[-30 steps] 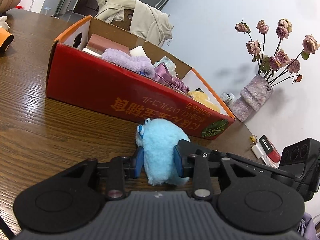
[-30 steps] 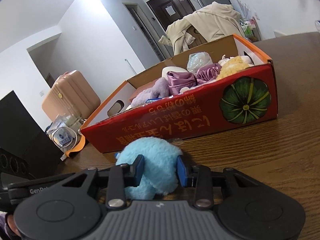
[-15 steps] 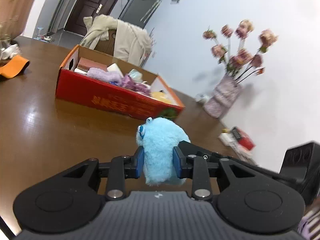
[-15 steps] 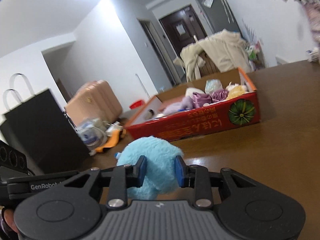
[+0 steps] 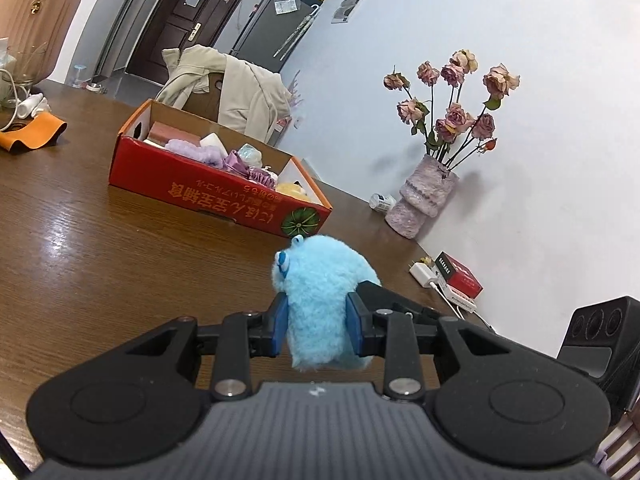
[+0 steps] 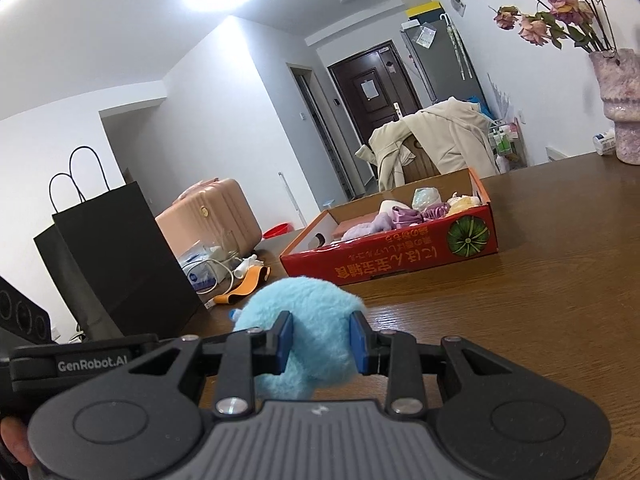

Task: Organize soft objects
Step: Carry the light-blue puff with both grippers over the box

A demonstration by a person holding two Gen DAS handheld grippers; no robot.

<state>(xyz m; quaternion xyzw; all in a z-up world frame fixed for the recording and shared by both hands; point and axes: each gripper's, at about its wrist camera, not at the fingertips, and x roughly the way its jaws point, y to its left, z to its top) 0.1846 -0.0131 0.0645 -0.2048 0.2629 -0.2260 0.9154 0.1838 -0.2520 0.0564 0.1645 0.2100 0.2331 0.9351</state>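
Blue plush [image 5: 320,304] clamped in both tools [image 5: 316,318] [image 6: 322,338] now sits way farther back from the box [image 5: 216,196], so it's not stowed yet.

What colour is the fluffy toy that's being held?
Light blue. The toy shows best in the left wrist view, where its small blue eye is visible too.

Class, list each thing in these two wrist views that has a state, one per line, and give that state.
Fluffy light-blue plush toy: gripped from both sides.
Left gripper: shut on the toy.
Right gripper: shut on the toy.
Red cardboard box: open-topped, holding soft items.
Dark brown door: closed.
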